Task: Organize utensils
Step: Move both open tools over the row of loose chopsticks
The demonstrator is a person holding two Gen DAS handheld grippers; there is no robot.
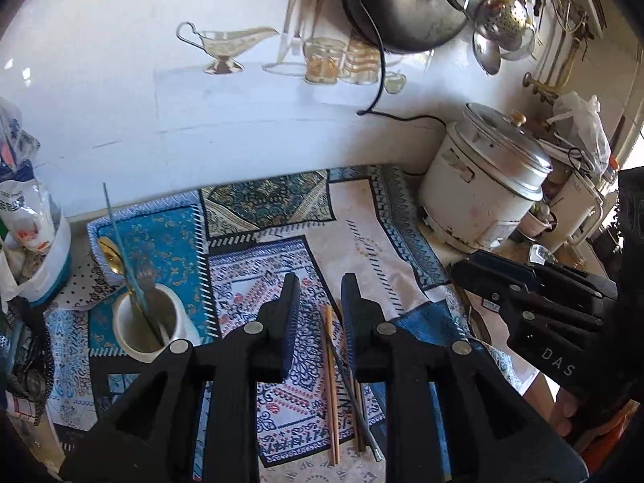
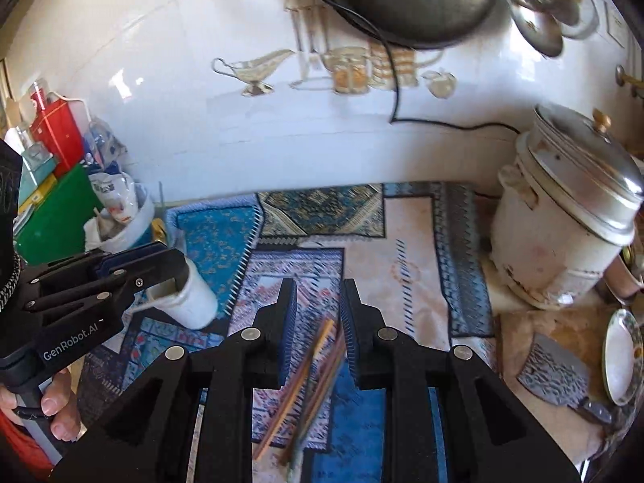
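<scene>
Surface: patterned cloth [image 1: 257, 241] covered the table.
Chopsticks [image 1: 332, 386]: lay loose, long axis running away from both cameras.
Cup [image 1: 145, 324]: stood left, already holding utensils.
Left hand-held gripper [image 1: 320, 302]: slightly parted, empty, directly above chopsticks.
Right hand-held gripper [image 2: 318, 306]: slightly parted, empty, equally near.

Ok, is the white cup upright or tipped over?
Upright. The white cup stands on the patterned cloth with its mouth facing up, and a gold spoon and a fork lean inside it.
</scene>
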